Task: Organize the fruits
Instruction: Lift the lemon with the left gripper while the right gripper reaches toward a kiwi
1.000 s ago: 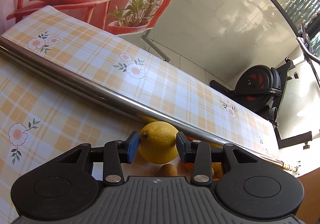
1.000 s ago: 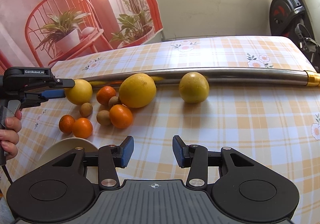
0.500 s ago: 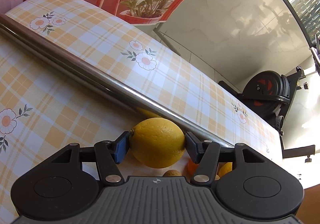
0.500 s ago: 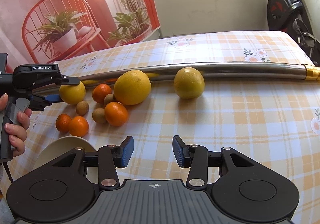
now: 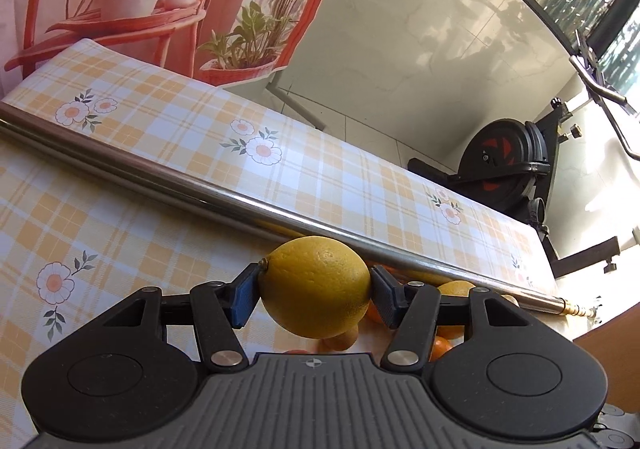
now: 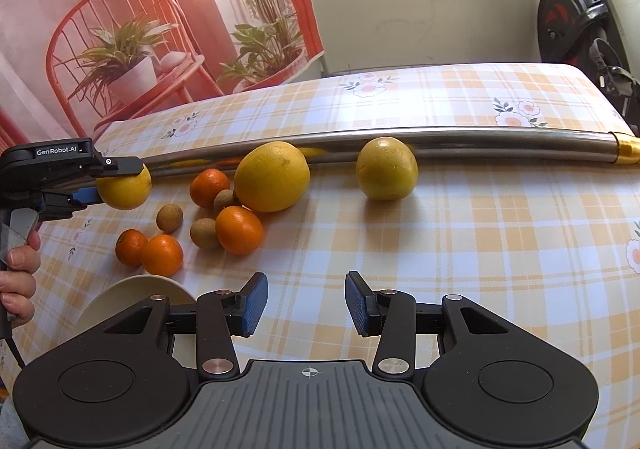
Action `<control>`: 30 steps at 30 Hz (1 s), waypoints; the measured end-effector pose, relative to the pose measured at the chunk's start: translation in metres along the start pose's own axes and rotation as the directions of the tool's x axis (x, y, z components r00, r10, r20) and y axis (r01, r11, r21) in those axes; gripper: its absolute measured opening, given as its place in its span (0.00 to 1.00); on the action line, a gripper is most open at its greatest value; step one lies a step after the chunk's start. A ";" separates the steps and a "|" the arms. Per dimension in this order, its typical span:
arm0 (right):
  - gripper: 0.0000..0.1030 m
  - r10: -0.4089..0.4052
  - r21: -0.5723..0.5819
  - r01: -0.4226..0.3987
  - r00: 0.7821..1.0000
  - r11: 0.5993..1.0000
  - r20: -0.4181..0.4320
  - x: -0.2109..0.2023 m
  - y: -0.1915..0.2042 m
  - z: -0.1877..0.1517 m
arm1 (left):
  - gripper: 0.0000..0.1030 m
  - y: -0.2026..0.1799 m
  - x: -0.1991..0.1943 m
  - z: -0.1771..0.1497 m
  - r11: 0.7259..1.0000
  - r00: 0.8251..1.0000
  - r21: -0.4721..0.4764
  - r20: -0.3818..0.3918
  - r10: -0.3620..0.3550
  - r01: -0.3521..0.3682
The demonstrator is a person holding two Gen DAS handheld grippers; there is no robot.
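Left wrist: left gripper point(image 5: 315, 289) clamps lemon point(image 5: 315, 286), pole point(image 5: 168, 173) behind.

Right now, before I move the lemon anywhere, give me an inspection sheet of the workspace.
Surface: table under a plaid flowered cloth; a steel tube lies across it.
Job's things: lemon in the left gripper; two big yellow citrus against the tube; four oranges and three small brown fruits clustered on the cloth; cream plate at the near left edge, contents hidden.
Clutter: nothing seen.
Grippers: left gripper shut on the lemon; right gripper open, holding nothing, above bare cloth.
Cables: a dark cord hangs below the hand.
Surroundings: plant-and-chair backdrop, exercise bike, pale wall.
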State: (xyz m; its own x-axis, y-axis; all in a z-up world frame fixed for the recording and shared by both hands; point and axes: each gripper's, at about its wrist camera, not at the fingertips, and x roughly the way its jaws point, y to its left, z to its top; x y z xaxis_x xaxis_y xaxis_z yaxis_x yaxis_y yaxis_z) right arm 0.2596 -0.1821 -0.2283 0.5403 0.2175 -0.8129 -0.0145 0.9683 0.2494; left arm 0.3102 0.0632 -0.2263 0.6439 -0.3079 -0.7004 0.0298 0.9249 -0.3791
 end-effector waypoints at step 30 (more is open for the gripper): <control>0.20 0.085 -0.365 -0.119 0.990 0.924 -0.109 0.055 0.099 0.049 | 0.59 0.000 -0.082 -0.068 0.984 0.998 0.170 -0.003 -0.061 0.060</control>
State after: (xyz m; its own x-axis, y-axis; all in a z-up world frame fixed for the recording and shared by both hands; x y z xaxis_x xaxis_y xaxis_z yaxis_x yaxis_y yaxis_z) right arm 0.3295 -0.0801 -0.2223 0.4422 0.3108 -0.8414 -0.3845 0.9132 0.1352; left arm 0.2052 0.0730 -0.2096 0.6389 -0.3642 -0.6776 0.1984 0.9290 -0.3123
